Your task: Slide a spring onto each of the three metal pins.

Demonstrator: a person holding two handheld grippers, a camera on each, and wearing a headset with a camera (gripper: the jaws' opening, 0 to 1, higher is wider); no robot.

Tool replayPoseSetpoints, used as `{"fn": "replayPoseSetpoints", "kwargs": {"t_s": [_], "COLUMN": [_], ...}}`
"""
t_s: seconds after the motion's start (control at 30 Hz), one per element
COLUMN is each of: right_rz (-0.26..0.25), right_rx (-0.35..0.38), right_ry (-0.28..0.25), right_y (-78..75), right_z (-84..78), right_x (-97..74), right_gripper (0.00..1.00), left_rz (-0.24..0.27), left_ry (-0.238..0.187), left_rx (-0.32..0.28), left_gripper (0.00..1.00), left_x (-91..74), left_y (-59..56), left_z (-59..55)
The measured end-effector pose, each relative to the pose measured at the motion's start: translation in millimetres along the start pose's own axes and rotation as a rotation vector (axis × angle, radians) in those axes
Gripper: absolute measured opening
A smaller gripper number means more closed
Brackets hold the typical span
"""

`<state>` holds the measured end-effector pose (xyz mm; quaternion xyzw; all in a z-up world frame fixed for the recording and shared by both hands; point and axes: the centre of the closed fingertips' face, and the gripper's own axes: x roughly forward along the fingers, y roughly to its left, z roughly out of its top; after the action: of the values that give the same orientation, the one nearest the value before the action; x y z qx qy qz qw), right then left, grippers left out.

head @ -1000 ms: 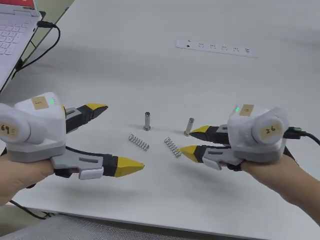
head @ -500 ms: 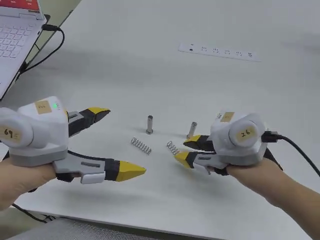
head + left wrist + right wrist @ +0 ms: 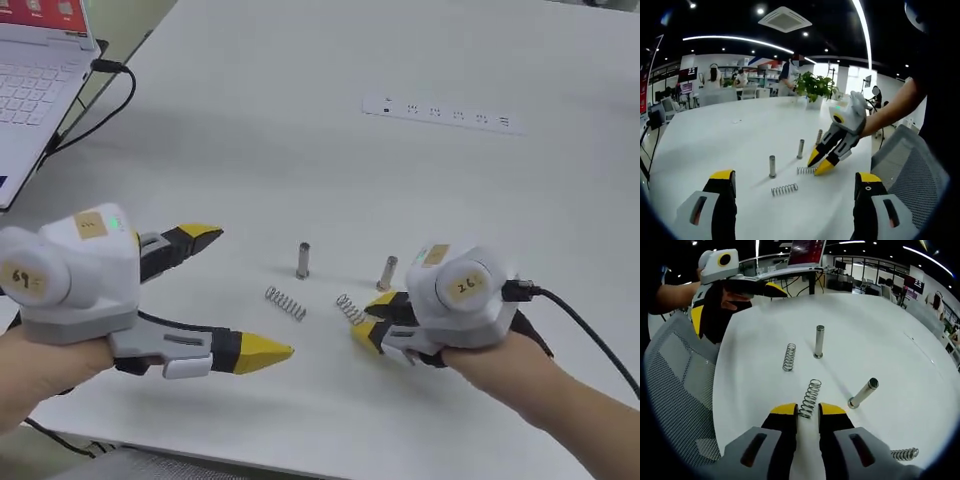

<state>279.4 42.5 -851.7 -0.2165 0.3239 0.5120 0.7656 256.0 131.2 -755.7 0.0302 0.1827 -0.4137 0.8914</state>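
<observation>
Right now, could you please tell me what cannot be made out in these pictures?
Head view: the right gripper overlaps one end of the nearest spring; whether its jaws pinch it is unclear.
Left gripper view: the far pin has its base behind the right gripper.
Right gripper view: the third spring is partly behind that gripper's own body.
Head view: the laptop is cut off by the left edge.

A white power strip (image 3: 442, 113) lies flat on the white desk (image 3: 300, 160), well apart from an open laptop (image 3: 40, 80) with a black cable (image 3: 108, 92) at its side.
</observation>
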Motion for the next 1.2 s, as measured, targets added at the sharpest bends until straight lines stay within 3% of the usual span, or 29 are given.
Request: {"fn": "replayPoseSetpoints", "kwargs": {"t_s": [0.7,0.93,1.2], "right_rz": [-0.001,0.006,0.006], "right_rx": [-0.071,-0.068,-0.068], "right_ry": [0.007,-0.004,-0.036], "right_y": [2.6,4.0,-0.1], "right_z": [-1.0,-4.3,-2.9], "right_x": [1.3,-11.6,-32.2], "right_gripper": [0.08,0.08,0.08], "left_rz": [-0.010,-0.019,-0.046], "left_ry": [0.005,0.003,-0.005], "left_rx": [0.001,0.004,0.017], "left_gripper": [0.96,0.95,0.94], "left_x": [-0.1,0.0,6.4], "left_y": [-5.0,-7.2,-19.0], "left_z": [-2.9,-1.9,3.2]}}
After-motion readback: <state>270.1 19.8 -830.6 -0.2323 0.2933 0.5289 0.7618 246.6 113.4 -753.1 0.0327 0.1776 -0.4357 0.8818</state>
